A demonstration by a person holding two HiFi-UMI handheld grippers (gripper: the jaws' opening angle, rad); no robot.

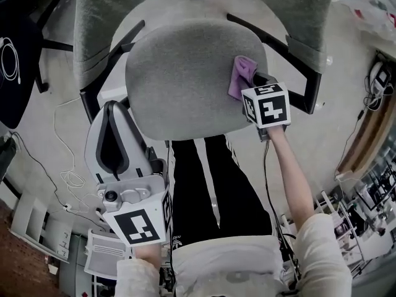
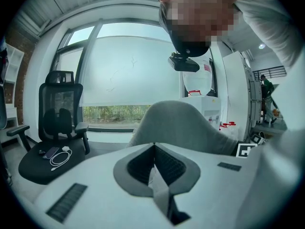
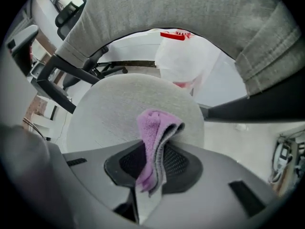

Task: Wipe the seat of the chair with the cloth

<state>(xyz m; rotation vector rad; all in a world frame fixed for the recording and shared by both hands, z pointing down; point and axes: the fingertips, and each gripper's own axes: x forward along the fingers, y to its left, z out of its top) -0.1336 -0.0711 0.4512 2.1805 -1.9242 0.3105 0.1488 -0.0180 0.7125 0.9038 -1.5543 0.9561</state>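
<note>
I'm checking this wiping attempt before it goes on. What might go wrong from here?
The cloth is bunched in the right tongs, with only a small fold sticking out, so the tongs themselves may rub the seat instead. The left tongs are shut, empty and away from the seat, so nothing steadies it; it might shift under pressure.

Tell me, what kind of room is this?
Most likely an office or workshop room. There is a grey chair with a purple cloth on its seat, a black mesh desk chair beside a big window, and cables trailing over the floor.
</note>
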